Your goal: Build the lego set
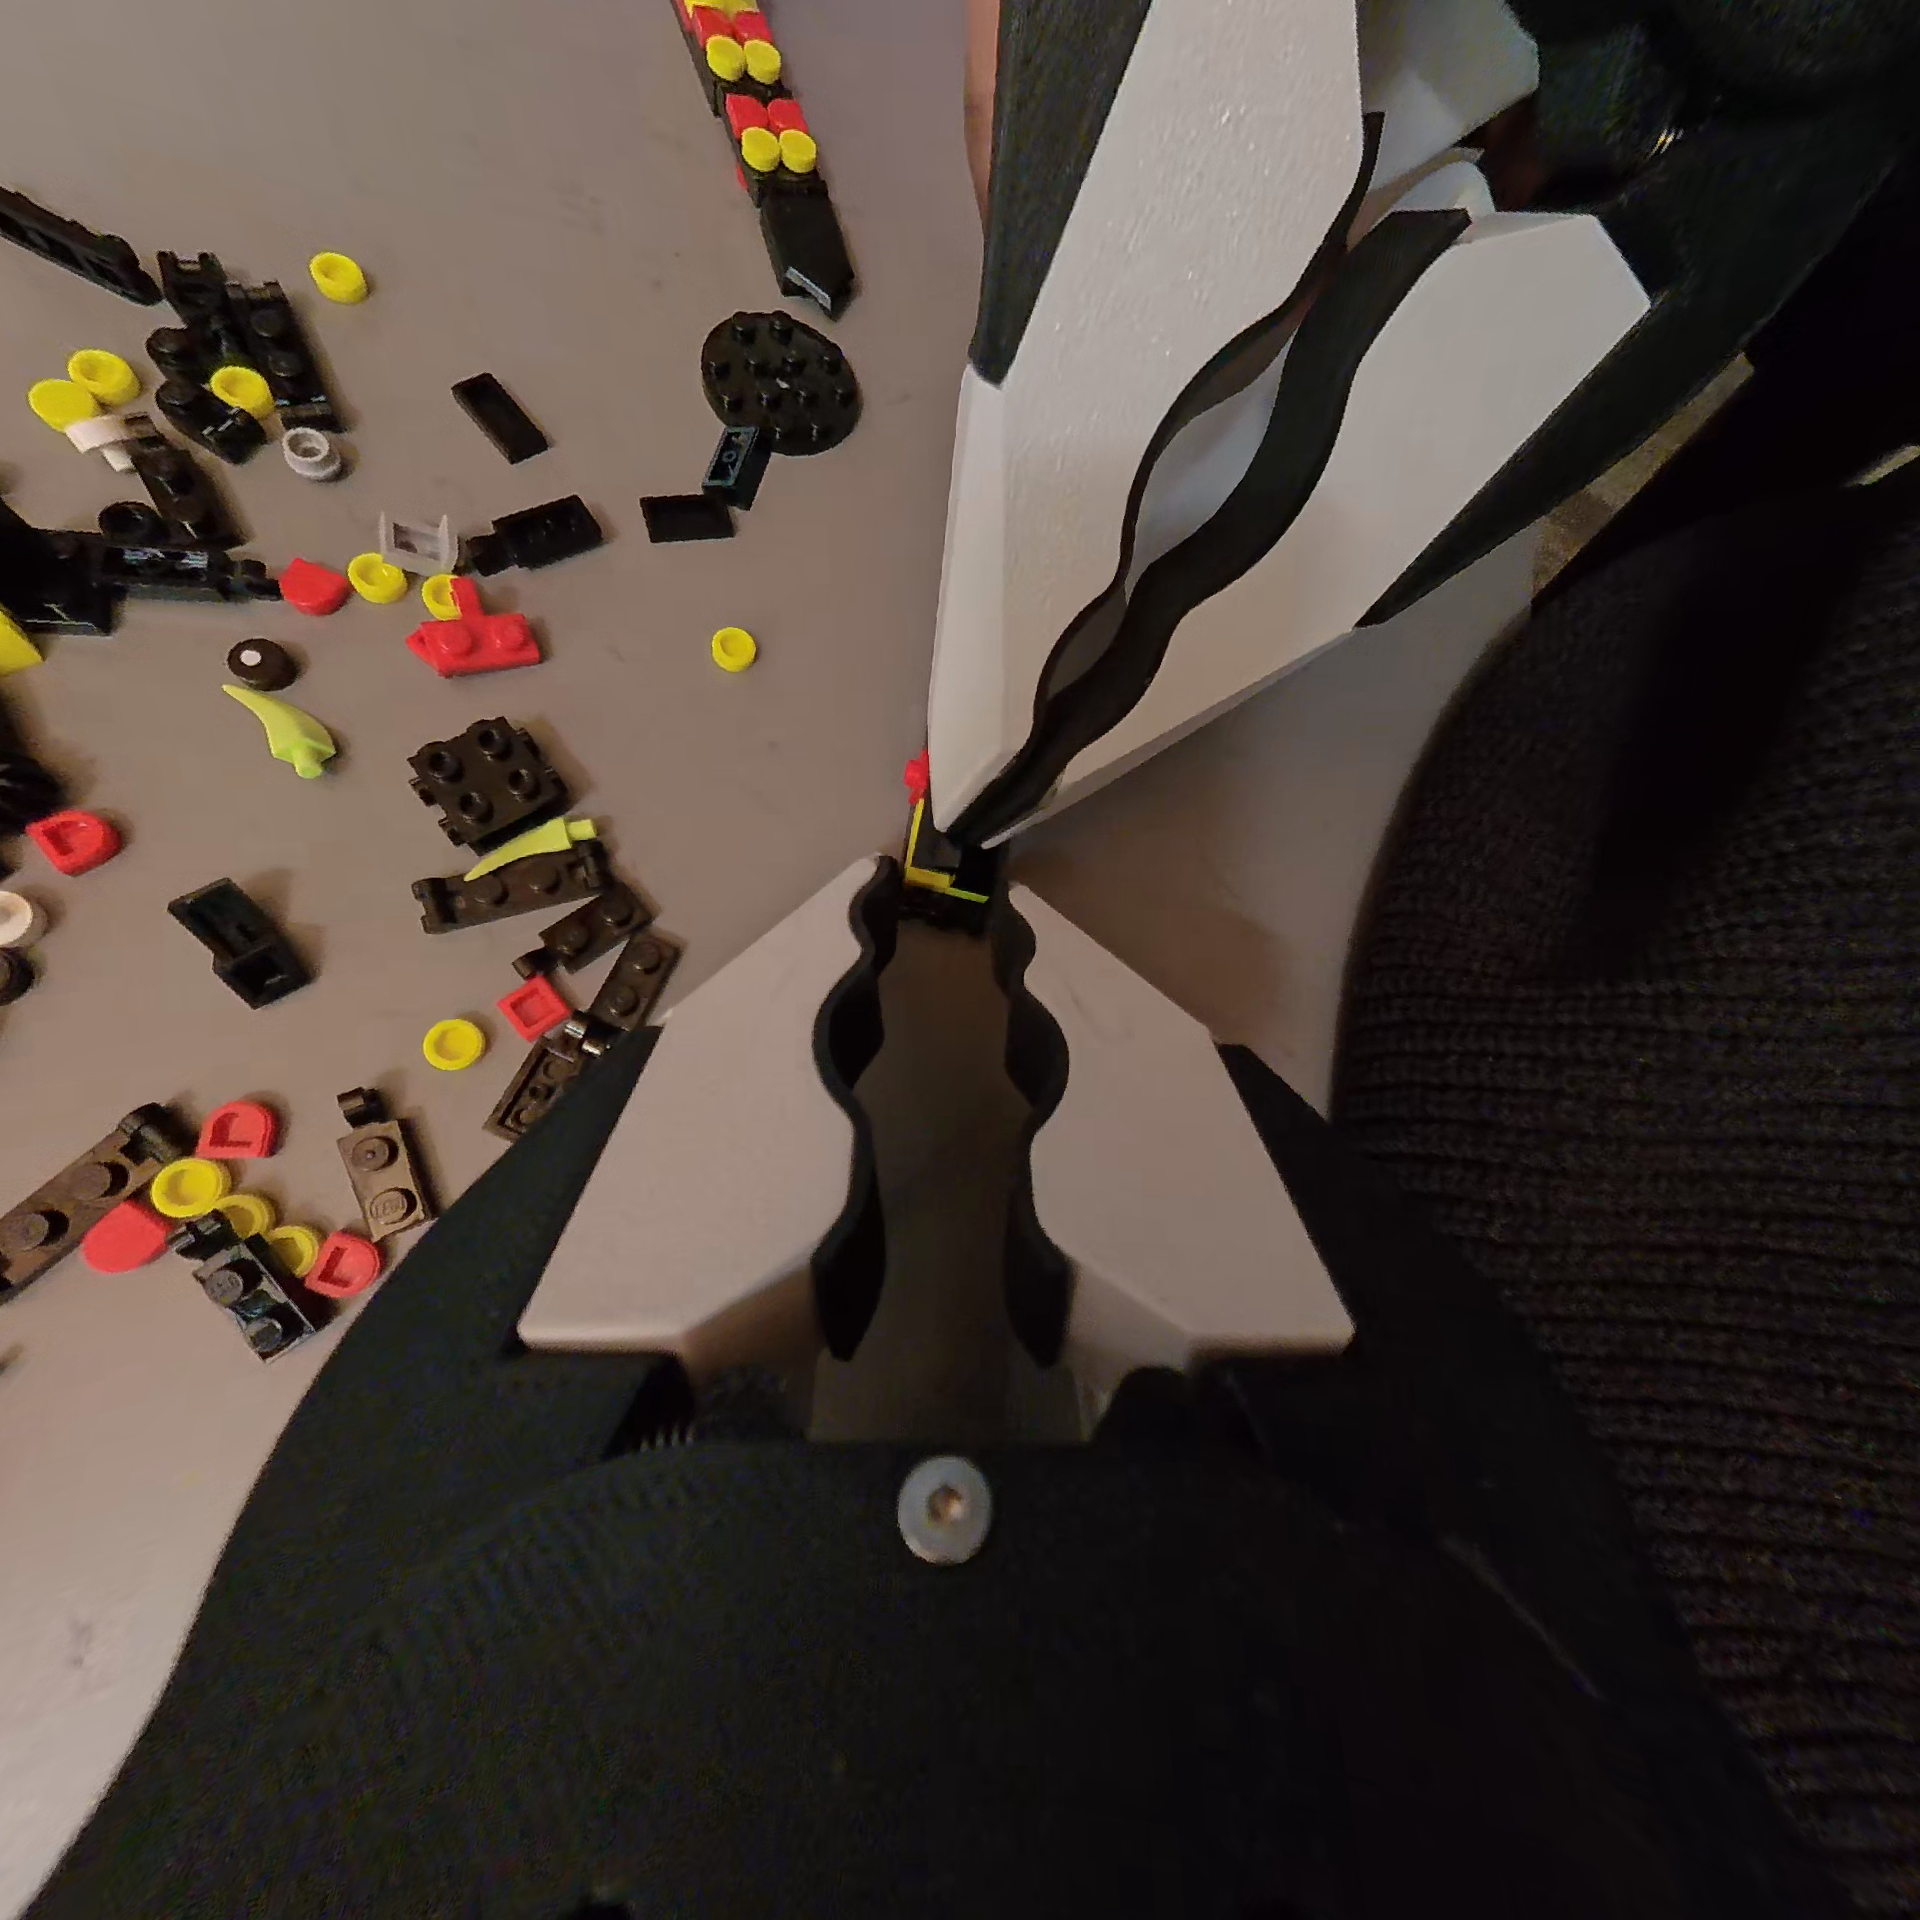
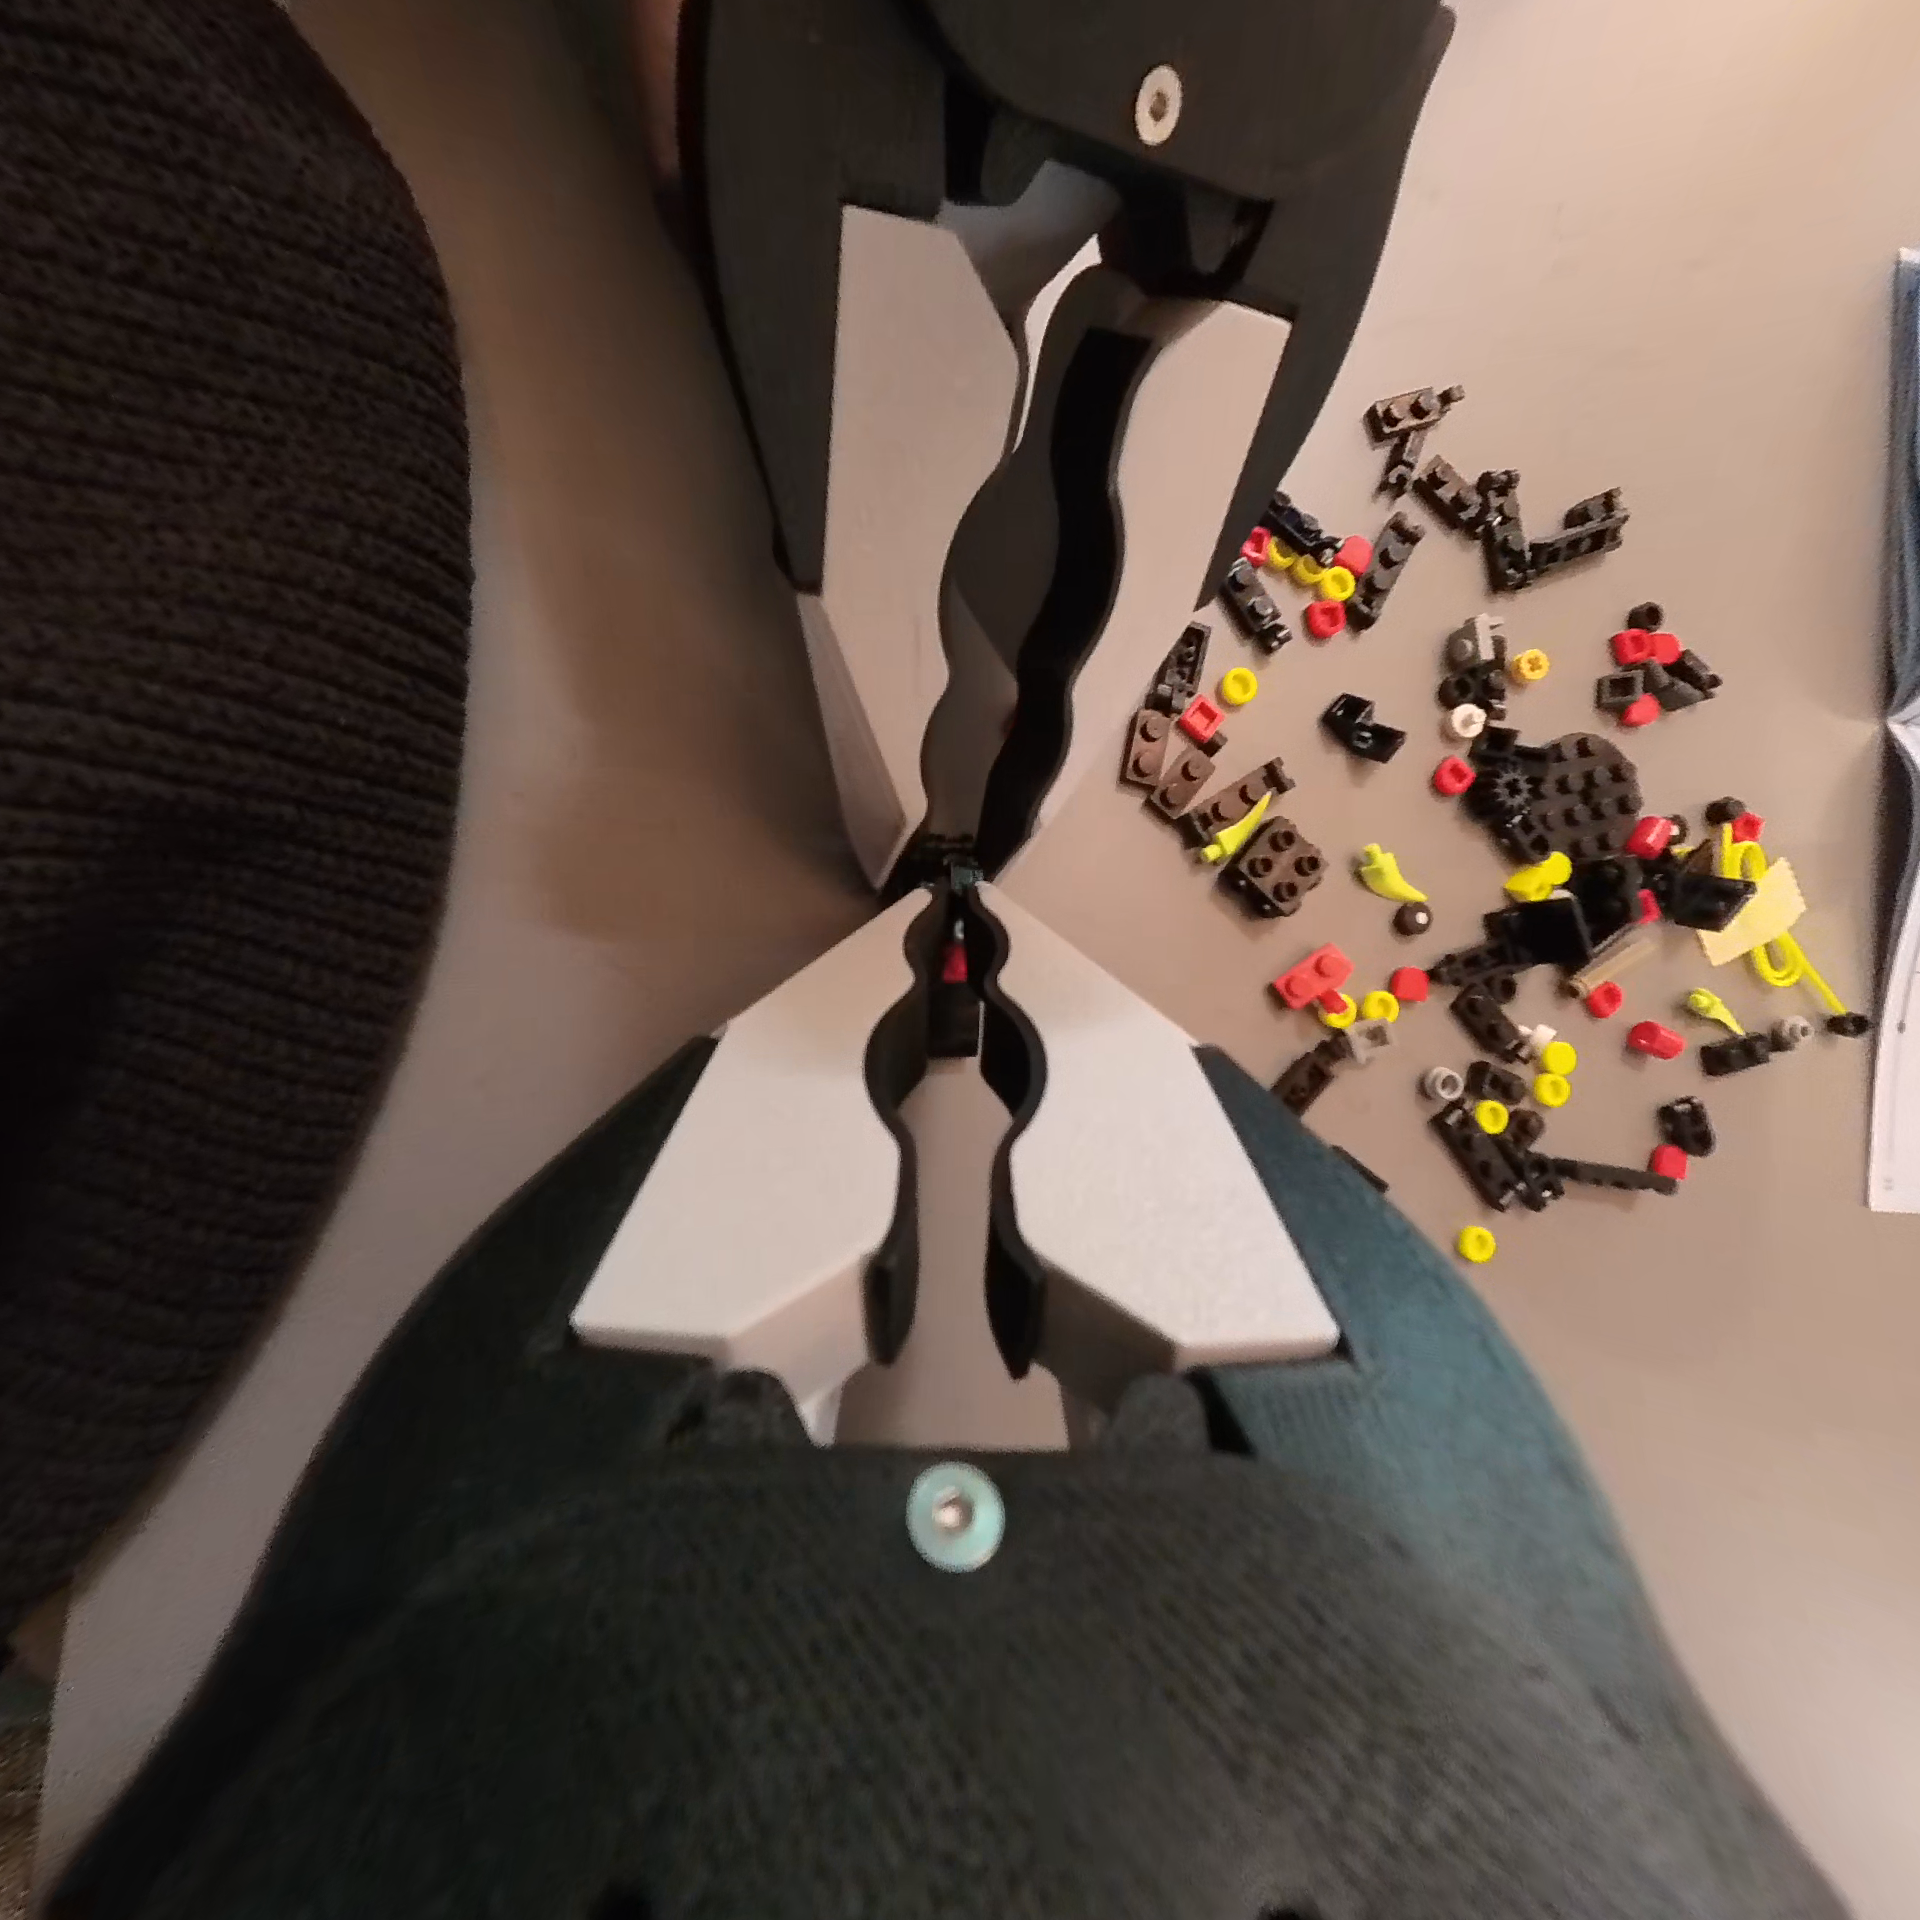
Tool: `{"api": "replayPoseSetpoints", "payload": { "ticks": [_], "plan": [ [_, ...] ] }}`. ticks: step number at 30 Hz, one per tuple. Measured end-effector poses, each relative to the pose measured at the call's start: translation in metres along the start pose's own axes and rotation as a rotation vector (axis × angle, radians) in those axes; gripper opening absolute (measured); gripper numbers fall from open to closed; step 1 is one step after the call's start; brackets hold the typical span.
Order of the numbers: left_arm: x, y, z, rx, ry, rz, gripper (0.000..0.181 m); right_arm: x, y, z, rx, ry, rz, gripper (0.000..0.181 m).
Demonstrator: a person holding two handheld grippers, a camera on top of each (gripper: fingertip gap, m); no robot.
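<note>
My left gripper (image 1: 943, 899) is shut on a small black-and-yellow lego assembly (image 1: 940, 883), held at its tips above the grey table (image 1: 582, 208). My right gripper (image 1: 961, 831) comes in from the top, tip to tip with the left, touching the same assembly; a red bit (image 1: 916, 774) sticks out beside it. In the right wrist view my right gripper (image 2: 951, 899) is shut on a black piece with a red part (image 2: 954, 992) between its pads. The left gripper (image 2: 940, 857) meets it from above. The joint between the two pieces is hidden by the fingertips.
Loose lego pieces lie to the left: a black round plate (image 1: 781, 382), a long black strip with red and yellow studs (image 1: 774, 135), a black 2x2 brick (image 1: 486, 779), a red plate (image 1: 478, 639). Dark knit fabric (image 1: 1662, 1039) fills the right. A booklet (image 2: 1901, 727) lies beyond the pile (image 2: 1507, 831). The black 2x2 brick (image 1: 486, 779) is about 7 centimeters from both grippers' fingertips. My right wrist view (image 2: 1278, 868) looks at it from another angle.
</note>
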State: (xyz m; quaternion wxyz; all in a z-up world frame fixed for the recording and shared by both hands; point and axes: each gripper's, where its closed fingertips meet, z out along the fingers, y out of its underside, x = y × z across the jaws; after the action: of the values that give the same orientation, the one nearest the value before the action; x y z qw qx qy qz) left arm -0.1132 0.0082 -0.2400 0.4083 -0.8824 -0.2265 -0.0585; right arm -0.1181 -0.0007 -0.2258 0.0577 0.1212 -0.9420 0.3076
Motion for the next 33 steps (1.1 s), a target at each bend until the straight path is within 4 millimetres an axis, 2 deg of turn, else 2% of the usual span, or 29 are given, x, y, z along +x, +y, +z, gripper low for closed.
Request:
{"api": "replayPoseSetpoints", "payload": {
  "ticks": [14, 24, 33],
  "plan": [
    [-0.0003, 0.0001, 0.0001, -0.001, -0.005, 0.004, 0.015, -0.0025, 0.0004, 0.0022, -0.02, -0.019, 0.038, 0.004],
    [-0.0002, 0.0, 0.0005, 0.0, -0.004, -0.001, 0.015, -0.0017, -0.0004, 0.0014, -0.011, -0.005, 0.036, 0.0],
    [0.0, -0.0003, 0.0007, 0.001, -0.006, -0.004, 0.015, -0.002, -0.0009, 0.002, 0.004, -0.033, 0.135, 0.0]
  ]
}}
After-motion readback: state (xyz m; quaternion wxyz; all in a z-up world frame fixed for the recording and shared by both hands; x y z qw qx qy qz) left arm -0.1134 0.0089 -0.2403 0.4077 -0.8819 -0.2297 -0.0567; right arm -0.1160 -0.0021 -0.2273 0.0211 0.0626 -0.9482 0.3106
